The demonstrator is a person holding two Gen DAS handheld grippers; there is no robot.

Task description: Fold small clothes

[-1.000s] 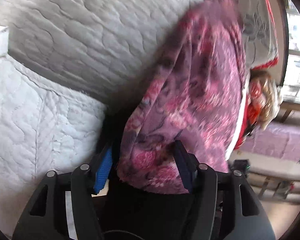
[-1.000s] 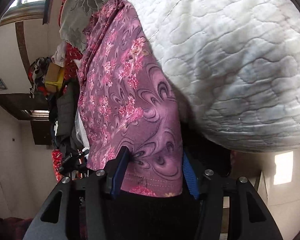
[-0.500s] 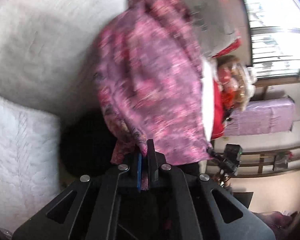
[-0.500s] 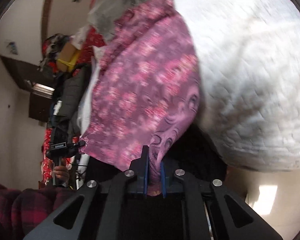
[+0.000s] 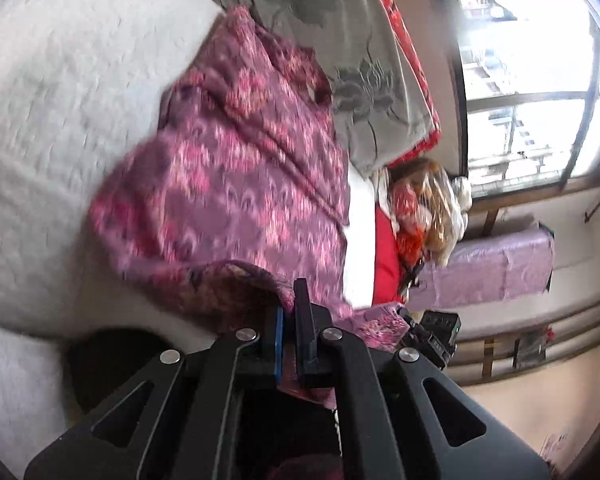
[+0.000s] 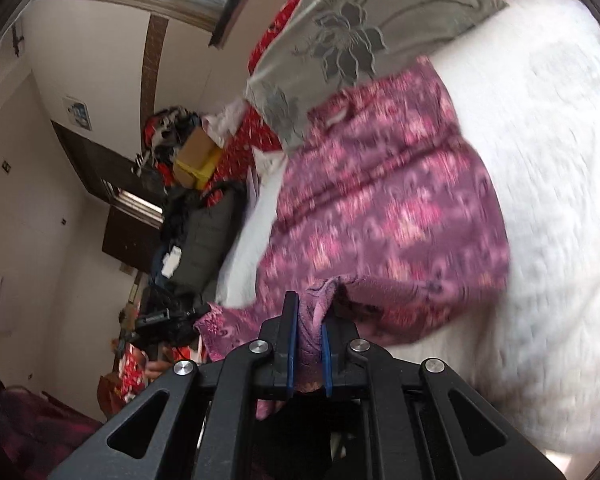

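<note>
A small purple garment with pink flowers [image 5: 228,184] lies across a white quilted bed [image 5: 52,92]. Its near hem is lifted off the quilt and curls back toward the cameras. My left gripper [image 5: 289,312] is shut on one corner of that hem, the cloth pinched between its blue pads. In the right wrist view the same garment [image 6: 396,200] spreads over the quilt [image 6: 560,200], and my right gripper [image 6: 310,320] is shut on a bunched fold of the hem at its other corner. The far end of the garment still rests on the bed.
A grey pillow with a flower print [image 5: 352,52] lies beyond the garment, over red bedding [image 5: 408,28]. A heap of clothes and a cardboard box [image 6: 194,152] sit past the bed's side. A window [image 5: 540,92] and a purple-covered bench [image 5: 496,268] stand behind.
Both grippers went from open around the hem to shut on it, then rose and tilted up, lifting the near edge of the garment off the bed.
</note>
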